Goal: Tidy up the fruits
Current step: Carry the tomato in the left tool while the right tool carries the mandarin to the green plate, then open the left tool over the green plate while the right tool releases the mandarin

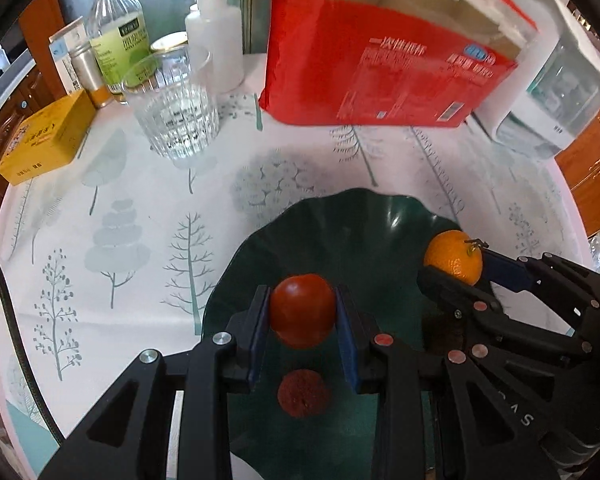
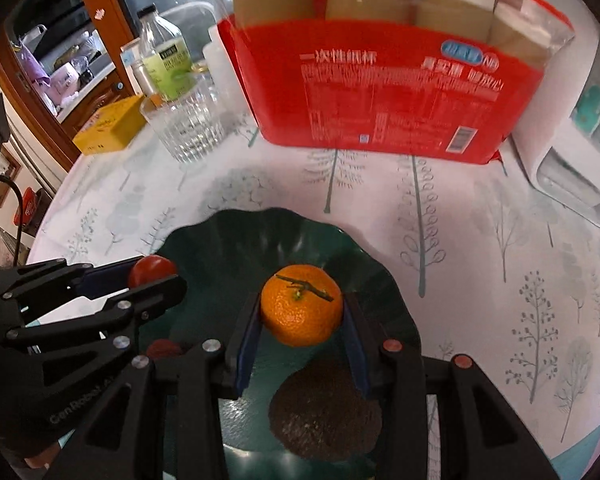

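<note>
A dark green wavy-rimmed plate lies on the tree-print tablecloth; it also shows in the right wrist view. My left gripper is shut on a red tomato and holds it just above the plate; its reflection shows beneath. My right gripper is shut on an orange mandarin with a short stem, held above the plate's right part. The mandarin and right gripper show at the right in the left wrist view. The tomato and left gripper show at the left in the right wrist view.
A red pack of paper cups stands behind the plate. A ribbed glass, a white squeeze bottle, a green-labelled bottle and a yellow box stand at the back left. A white appliance stands at the back right.
</note>
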The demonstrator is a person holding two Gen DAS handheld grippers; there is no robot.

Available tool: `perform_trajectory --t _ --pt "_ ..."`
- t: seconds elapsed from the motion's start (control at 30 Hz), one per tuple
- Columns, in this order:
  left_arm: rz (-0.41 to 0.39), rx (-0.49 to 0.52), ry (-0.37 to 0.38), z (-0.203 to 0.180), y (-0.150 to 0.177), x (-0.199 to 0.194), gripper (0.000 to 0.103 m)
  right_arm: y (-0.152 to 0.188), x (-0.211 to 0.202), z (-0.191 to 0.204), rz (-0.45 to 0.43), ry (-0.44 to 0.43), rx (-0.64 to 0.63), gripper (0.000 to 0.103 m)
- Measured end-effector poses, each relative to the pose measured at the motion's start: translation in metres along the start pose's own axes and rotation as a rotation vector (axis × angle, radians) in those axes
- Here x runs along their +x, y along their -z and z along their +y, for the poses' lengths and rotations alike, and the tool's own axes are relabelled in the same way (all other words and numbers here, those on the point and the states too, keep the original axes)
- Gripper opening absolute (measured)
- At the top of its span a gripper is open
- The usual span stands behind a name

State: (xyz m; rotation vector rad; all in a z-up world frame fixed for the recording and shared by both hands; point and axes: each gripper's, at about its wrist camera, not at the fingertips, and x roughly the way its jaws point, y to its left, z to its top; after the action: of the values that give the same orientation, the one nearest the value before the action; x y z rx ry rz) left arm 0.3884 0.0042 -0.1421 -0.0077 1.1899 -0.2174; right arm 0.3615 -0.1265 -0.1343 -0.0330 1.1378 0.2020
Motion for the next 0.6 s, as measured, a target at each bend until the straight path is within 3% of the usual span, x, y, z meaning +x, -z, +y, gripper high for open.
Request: perform_trajectory --t 0.17,0.23,0.3,0.4,0.6 --pt "0.017 0.004 -0.007 0.002 0.003 0.009 0.032 0.003 0.012 -0.003 0.021 -0.001 -0.003 0.04" --pt "0.023 0.009 -0.005 0.001 0.002 0.01 0.047 0.004 0.013 -0.003 0.024 0.011 -0.009 0.04" --pt "0.019 -0.002 -0.027 0.005 0.003 0.008 0.071 0.004 0.015 -0.006 0.026 0.02 -0.001 0.041" --pt "0.01 -0.027 0.005 0.013 0.004 0.002 0.087 0.004 0.012 -0.016 0.025 -0.012 0.03 0.047" --pt "-0.018 -0.004 -0.006 0.012 0.008 -0.014 0.091 0.005 -0.009 -0.021 -0.024 -0.014 0.033 0.049"
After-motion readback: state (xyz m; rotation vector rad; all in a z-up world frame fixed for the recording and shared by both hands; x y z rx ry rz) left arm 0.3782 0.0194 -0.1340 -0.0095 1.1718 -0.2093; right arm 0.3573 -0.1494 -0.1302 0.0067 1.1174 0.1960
